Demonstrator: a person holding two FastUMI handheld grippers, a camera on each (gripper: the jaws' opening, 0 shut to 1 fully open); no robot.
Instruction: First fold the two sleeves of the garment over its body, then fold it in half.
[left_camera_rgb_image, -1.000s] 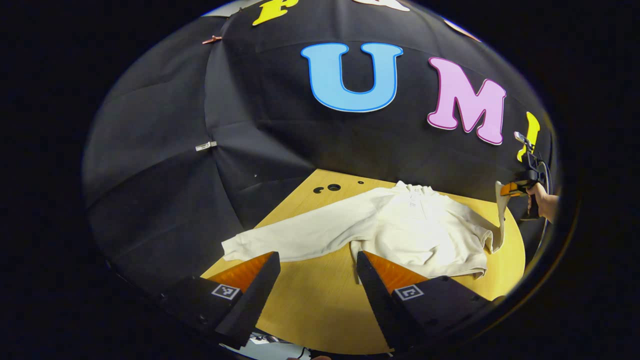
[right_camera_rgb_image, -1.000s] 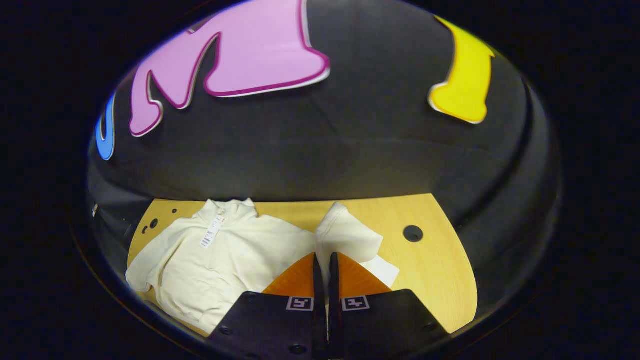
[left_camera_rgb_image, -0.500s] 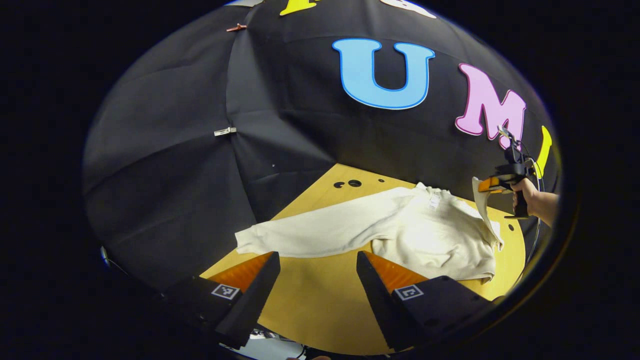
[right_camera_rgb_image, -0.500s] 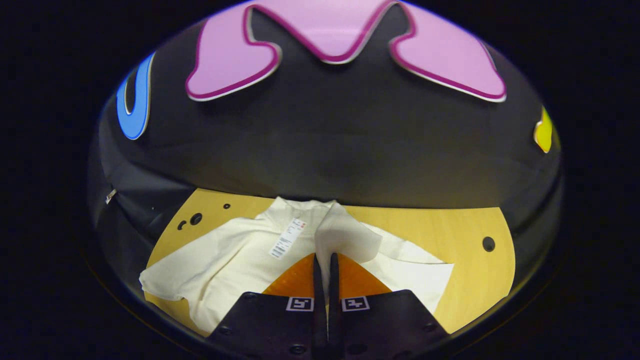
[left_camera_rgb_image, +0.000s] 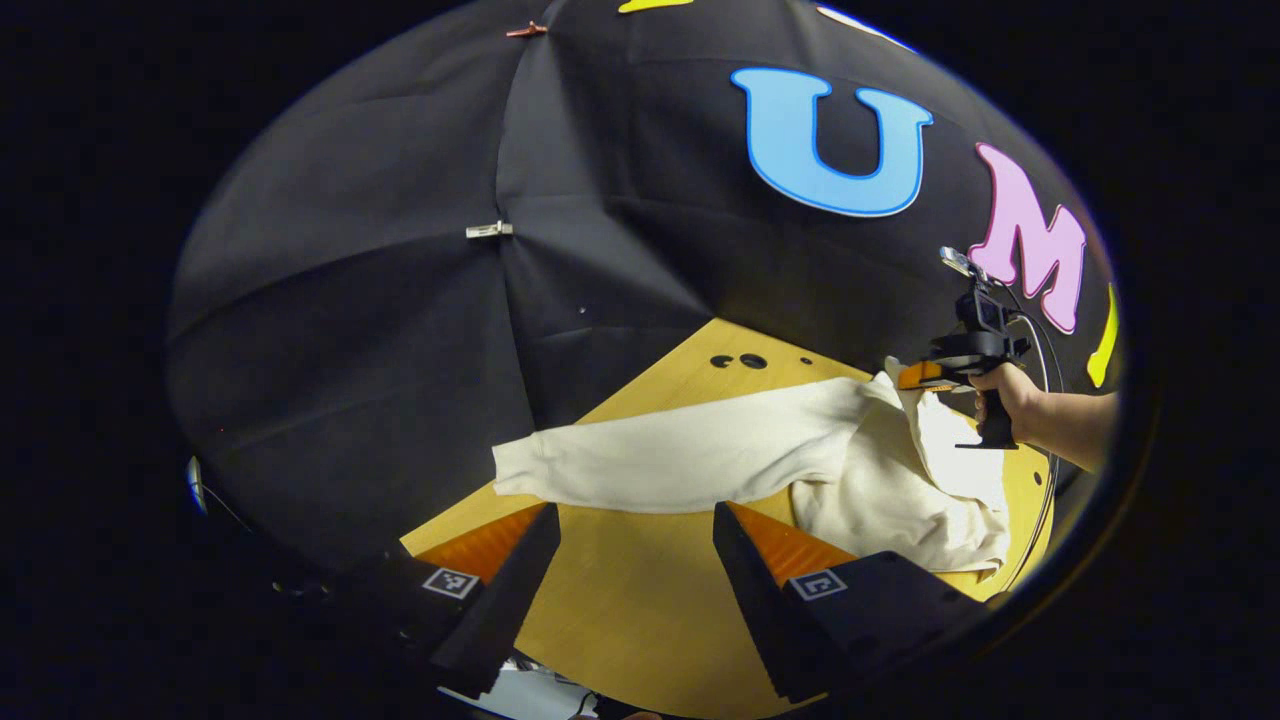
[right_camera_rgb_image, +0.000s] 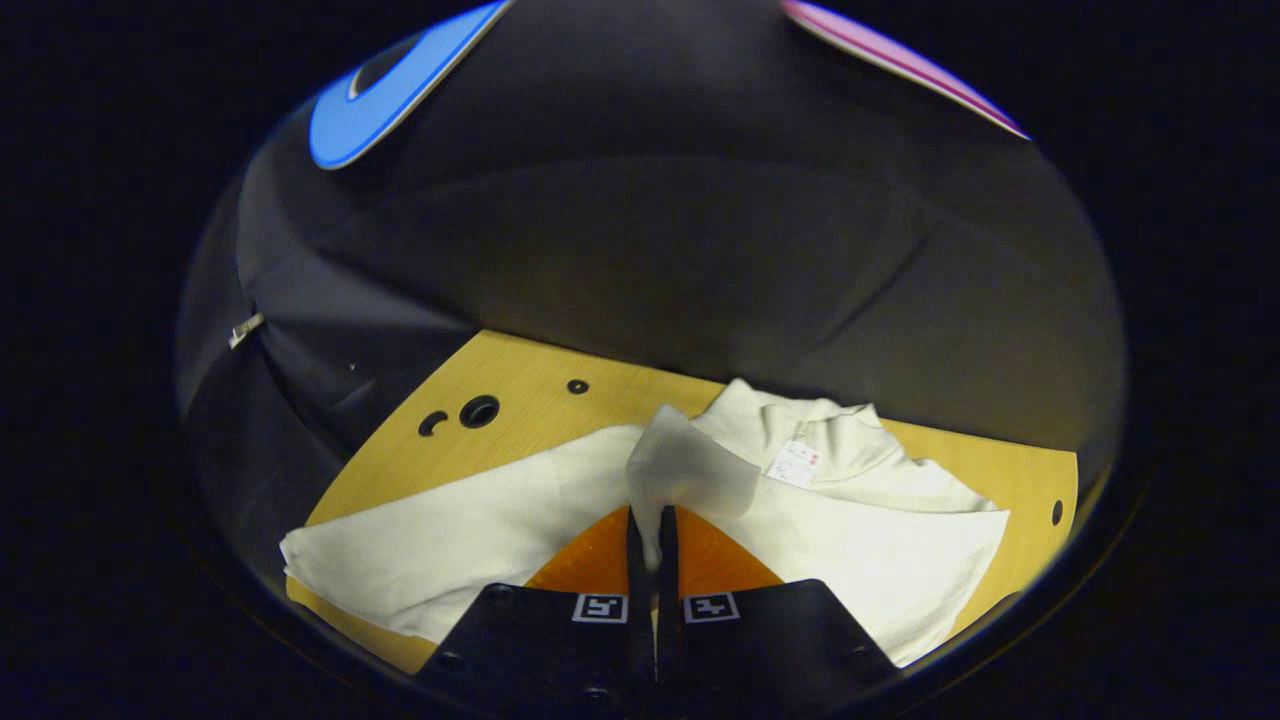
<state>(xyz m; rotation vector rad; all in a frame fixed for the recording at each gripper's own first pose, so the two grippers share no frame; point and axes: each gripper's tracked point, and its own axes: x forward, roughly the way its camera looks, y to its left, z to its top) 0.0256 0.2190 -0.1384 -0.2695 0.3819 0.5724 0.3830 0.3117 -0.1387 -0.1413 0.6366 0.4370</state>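
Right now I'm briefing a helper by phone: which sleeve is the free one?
On the wooden table lies a cream garment. The free sleeve stretches flat from its body toward the table's edge by the black cloth. Unlike the other sleeve, pinched and lifted by the right tool, nothing grips it.

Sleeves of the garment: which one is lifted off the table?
The sleeve pinched in the right gripper; the other sleeve lies flat, stretched out across the table.

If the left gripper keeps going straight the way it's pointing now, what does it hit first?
Probably the outstretched sleeve of the garment, lying flat across the table just beyond the open left gripper. Depth is unclear; angled lower, it would meet bare tabletop first.
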